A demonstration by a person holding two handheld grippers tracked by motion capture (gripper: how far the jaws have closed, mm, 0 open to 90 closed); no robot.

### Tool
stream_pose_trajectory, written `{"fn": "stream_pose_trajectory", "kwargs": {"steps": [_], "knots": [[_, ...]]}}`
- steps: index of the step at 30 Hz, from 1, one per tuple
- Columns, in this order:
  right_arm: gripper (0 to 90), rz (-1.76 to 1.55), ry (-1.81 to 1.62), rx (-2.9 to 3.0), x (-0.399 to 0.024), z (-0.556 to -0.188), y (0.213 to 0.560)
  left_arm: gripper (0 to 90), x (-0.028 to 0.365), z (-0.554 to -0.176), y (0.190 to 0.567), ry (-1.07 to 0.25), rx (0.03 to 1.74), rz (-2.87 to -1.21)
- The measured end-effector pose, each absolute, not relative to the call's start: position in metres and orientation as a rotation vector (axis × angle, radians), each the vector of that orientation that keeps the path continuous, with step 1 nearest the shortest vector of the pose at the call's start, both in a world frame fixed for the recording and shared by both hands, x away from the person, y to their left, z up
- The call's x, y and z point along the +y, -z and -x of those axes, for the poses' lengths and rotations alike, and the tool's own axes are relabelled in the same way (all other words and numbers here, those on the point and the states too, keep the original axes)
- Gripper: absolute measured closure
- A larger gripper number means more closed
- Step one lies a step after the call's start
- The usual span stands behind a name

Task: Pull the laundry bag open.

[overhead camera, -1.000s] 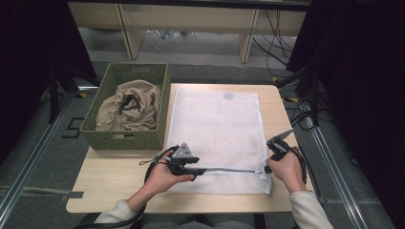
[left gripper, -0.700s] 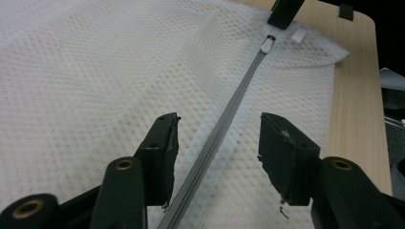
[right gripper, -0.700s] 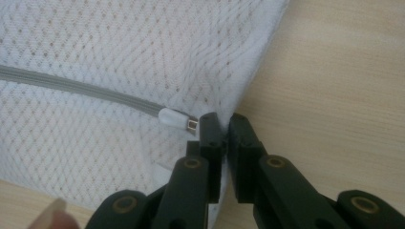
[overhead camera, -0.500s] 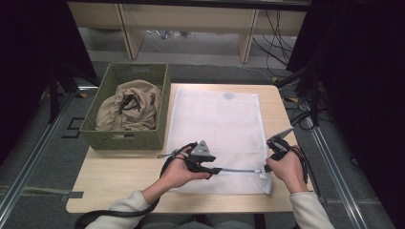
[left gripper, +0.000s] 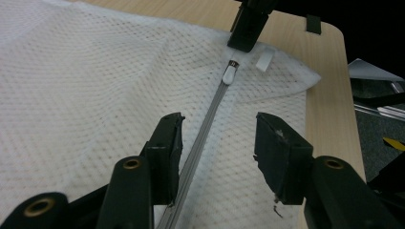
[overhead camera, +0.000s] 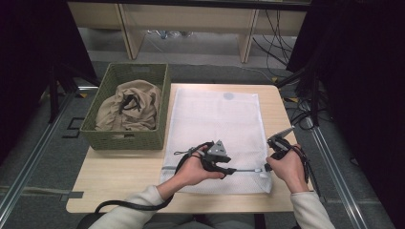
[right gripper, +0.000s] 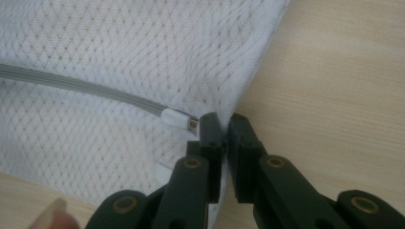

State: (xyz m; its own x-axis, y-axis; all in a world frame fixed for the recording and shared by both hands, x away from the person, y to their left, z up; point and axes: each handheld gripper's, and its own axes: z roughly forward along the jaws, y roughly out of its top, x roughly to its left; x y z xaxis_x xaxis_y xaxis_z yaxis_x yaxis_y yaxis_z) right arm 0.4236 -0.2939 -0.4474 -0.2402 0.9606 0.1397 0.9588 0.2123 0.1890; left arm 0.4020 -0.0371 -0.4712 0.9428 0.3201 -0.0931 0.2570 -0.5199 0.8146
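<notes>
Here we work on a white mesh laundry bag (overhead camera: 217,129) that lies flat on the wooden surface (overhead camera: 119,179), right of a green basket (overhead camera: 128,138) holding a beige garment (overhead camera: 125,109). The bag's grey zipper (overhead camera: 246,170) runs left to right along the near edge of the bag.

Left tongs (overhead camera: 229,171): we hold them over the near middle of the bag, pointing right along the zipper. In the left gripper view the left tongs (left gripper: 217,143) stand released, one jaw on each side of the zipper line (left gripper: 203,138), with clear gaps to it. The jaws have just been closing somewhat, yet the pads press on nothing; only mesh and the zipper lie between them.

Right tongs (overhead camera: 266,167): we hold them at the near right corner of the bag. In the right gripper view the right tongs (right gripper: 224,125) are clenched on the bag's edge fabric, with a thin fold of white mesh pinched between the jaws. The white zipper pull (right gripper: 177,119) lies just beside the jaw tips, on their left in that view; we cannot tell whether it touches them. In the left gripper view the same pull (left gripper: 230,74) sits at the far end of the zipper, directly below the dark tip of the right tongs (left gripper: 248,28).

The zipper reads as closed along the whole stretch visible between the two tongs. A small white tag (left gripper: 264,60) lies just beside the pull, near the bag's corner.
</notes>
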Motion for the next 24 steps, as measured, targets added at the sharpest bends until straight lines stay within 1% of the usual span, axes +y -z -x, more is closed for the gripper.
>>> {"fn": "stream_pose_trajectory", "kwargs": {"steps": [4, 5, 6, 9, 10, 11, 12, 15, 16, 22, 24], "knots": [[86.3, -1.941, -0.373, 2.431, -0.293, -0.423, 0.445, 55.8, -0.05, -0.402, 0.472, -0.071, 0.391, -2.135], [86.3, -2.014, -0.367, 2.389, -0.29, -0.421, 0.443, 56.7, -0.054, -0.403, 0.472, -0.069, 0.386, -2.143], [86.3, -2.017, -0.377, 2.386, -0.289, -0.42, 0.443, 57.7, -0.057, -0.403, 0.472, -0.062, 0.378, -2.147], [86.3, -1.933, -0.414, 2.409, -0.292, -0.421, 0.444, 61.1, -0.071, -0.405, 0.477, -0.022, 0.394, -2.138], [86.3, -1.981, -0.387, 2.397, -0.29, -0.42, 0.441, 62.1, -0.075, -0.406, 0.48, -0.025, 0.384, -2.147], [86.3, -1.91, -0.4, 2.444, -0.294, -0.422, 0.442, 63.5, -0.079, -0.408, 0.482, -0.02, 0.367, -2.161], [86.3, -1.914, -0.397, 2.441, -0.293, -0.422, 0.441, 64.9, -0.084, -0.407, 0.485, -0.009, 0.394, -2.157], [86.3, -1.962, -0.389, 2.401, -0.29, -0.42, 0.44, 68.1, -0.093, -0.412, 0.491, 0.004, 0.377, -2.182], [86.3, -1.918, -0.399, 2.429, -0.293, -0.421, 0.441, 68.5, -0.096, -0.412, 0.493, 0.018, 0.386, -2.181], [86.3, -1.931, -0.412, 2.421, -0.292, -0.42, 0.44, 70.4, -0.111, -0.419, 0.498, -0.018, 0.38, -2.203], [86.3, -1.909, -0.411, 2.428, -0.293, -0.42, 0.439, 70.5, -0.116, -0.418, 0.501, -0.002, 0.382, -2.202]]}}
